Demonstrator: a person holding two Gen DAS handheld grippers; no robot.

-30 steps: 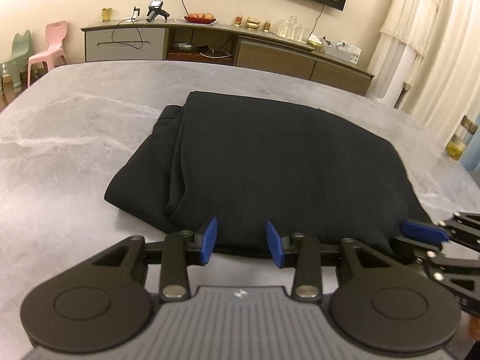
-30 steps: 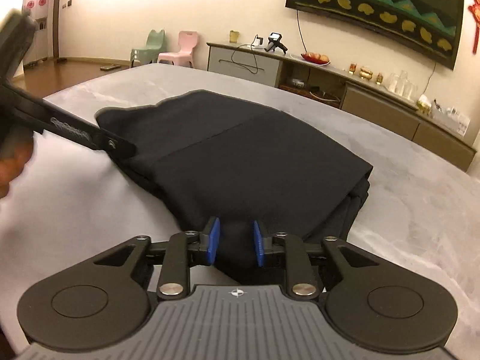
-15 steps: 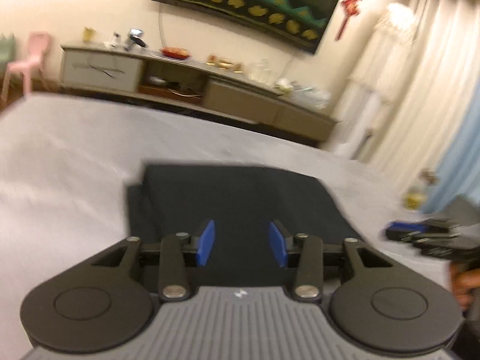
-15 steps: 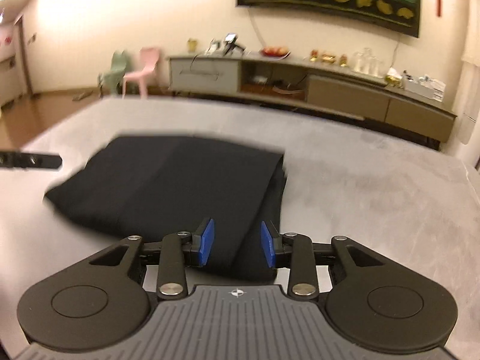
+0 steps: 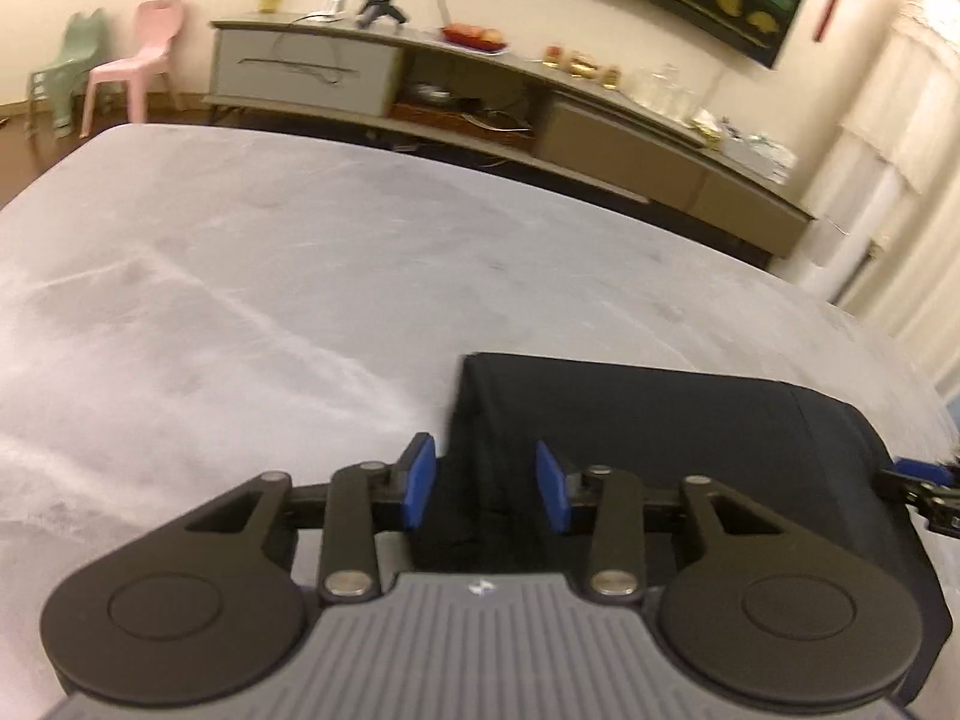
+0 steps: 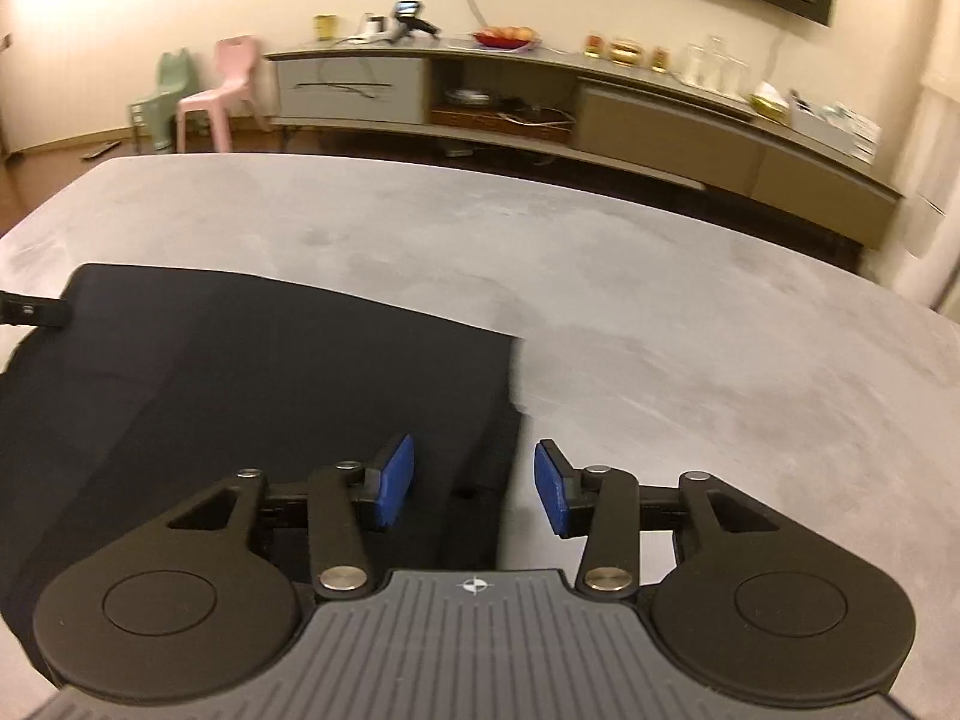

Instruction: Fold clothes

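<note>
A black garment lies folded into a flat rectangle on the grey marble table. My left gripper hovers open over the garment's left edge, which runs between the blue pads without being pinched. In the right wrist view the garment fills the lower left. My right gripper is over its right edge with the jaws opening; the edge lies between them, untouched by the pads. The right gripper's tip shows at the garment's far side. The left gripper's tip shows beside the garment's left edge.
The table spreads wide beyond the garment on both sides and ends at a far edge. Behind it, a long low sideboard with small items lines the wall. Pink and green chairs stand left; pale curtains hang right.
Both grippers have moved apart along the garment's near side, the left to its left edge and the right to its right edge. The right jaws have widened.
</note>
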